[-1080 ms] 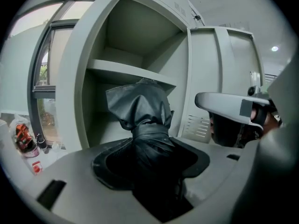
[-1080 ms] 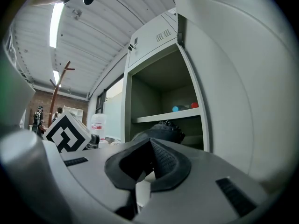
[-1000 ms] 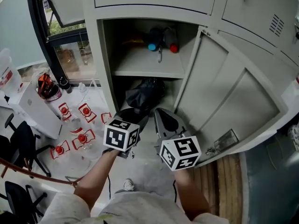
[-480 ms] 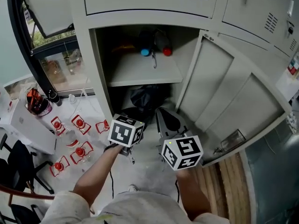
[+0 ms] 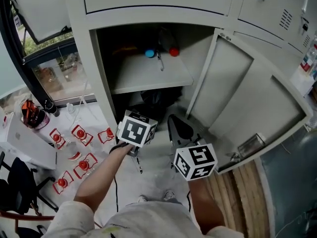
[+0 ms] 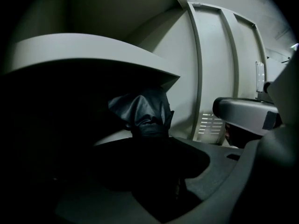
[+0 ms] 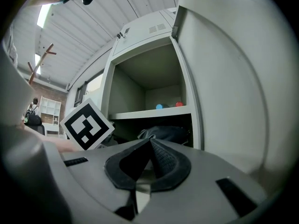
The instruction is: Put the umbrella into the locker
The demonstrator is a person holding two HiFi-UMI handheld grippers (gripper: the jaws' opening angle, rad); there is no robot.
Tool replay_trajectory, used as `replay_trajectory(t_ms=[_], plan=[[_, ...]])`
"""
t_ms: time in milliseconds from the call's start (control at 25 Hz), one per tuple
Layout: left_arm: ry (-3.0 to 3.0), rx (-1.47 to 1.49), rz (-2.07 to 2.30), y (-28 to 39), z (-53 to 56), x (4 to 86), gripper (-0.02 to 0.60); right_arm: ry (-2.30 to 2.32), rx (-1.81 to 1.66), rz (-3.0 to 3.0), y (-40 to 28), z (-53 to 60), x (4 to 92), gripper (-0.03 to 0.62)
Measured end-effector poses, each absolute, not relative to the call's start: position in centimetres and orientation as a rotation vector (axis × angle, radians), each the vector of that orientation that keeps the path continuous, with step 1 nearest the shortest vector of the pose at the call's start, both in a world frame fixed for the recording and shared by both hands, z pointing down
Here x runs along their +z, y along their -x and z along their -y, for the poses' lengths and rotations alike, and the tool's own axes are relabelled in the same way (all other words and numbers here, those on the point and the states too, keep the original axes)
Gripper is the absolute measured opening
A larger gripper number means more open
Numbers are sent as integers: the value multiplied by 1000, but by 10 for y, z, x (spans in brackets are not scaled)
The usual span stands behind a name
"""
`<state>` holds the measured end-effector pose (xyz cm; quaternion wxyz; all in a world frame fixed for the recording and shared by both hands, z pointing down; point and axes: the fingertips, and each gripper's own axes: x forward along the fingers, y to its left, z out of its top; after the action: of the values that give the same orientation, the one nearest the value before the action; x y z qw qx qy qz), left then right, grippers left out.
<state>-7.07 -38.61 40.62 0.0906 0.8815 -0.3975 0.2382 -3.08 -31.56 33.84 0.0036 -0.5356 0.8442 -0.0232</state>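
The grey metal locker (image 5: 94, 83) fills most of the head view. Its compartment stands open and its door (image 5: 247, 98) is swung out to the right. A pale shelf (image 5: 148, 76) splits the compartment into an upper and a lower part. The umbrella (image 5: 157, 100) lies in the shadowed lower part, under the shelf. It is folded and looks like a crumpled bundle of black, slightly glossy fabric, gathered into creases and narrowing towards the near end. In the left gripper view the umbrella (image 6: 144, 113) rises directly from the left gripper (image 6: 149, 141). That gripper's jaws sit in deep shadow and are clenched on the bundle's dark lower end. The right gripper (image 7: 149, 146) is just beside it, in front of the door's inner face. Its black pads are pressed together at the tip with nothing between them. The umbrella (image 7: 163, 133) shows beyond it, below the shelf. At the back of the shelf sit a small blue thing (image 5: 149, 53) and a small red thing (image 5: 174, 51), near each other; what they are is unclear. Left of the locker, low down, there is a cluster of red-topped containers (image 5: 81, 133).
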Motion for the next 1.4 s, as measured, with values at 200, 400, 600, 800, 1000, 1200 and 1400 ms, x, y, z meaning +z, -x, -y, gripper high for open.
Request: replay_trajectory(t_ms=[200, 400, 600, 800, 1000, 1200, 1400], plan=[[-2618, 793, 1248, 67, 402, 409, 242, 1614, -68, -2700, 32, 326, 341, 3], [-2589, 829, 1319, 68, 422, 412, 242, 1549, -39, -2750, 34, 333, 339, 3], [-2609, 879, 1330, 65, 437, 417, 242, 1508, -56, -2772, 33, 341, 342, 3], [-2624, 952, 1339, 64, 448, 421, 242, 1467, -61, -2781, 36, 345, 341, 3], [-2618, 993, 1342, 64, 461, 426, 242, 1458, -73, -2785, 34, 349, 344, 3], [-2620, 1045, 1366, 66, 473, 427, 242, 1459, -85, -2788, 33, 354, 347, 3], [-2603, 1122, 1392, 68, 484, 435, 242, 1461, -87, -2790, 32, 357, 347, 3]])
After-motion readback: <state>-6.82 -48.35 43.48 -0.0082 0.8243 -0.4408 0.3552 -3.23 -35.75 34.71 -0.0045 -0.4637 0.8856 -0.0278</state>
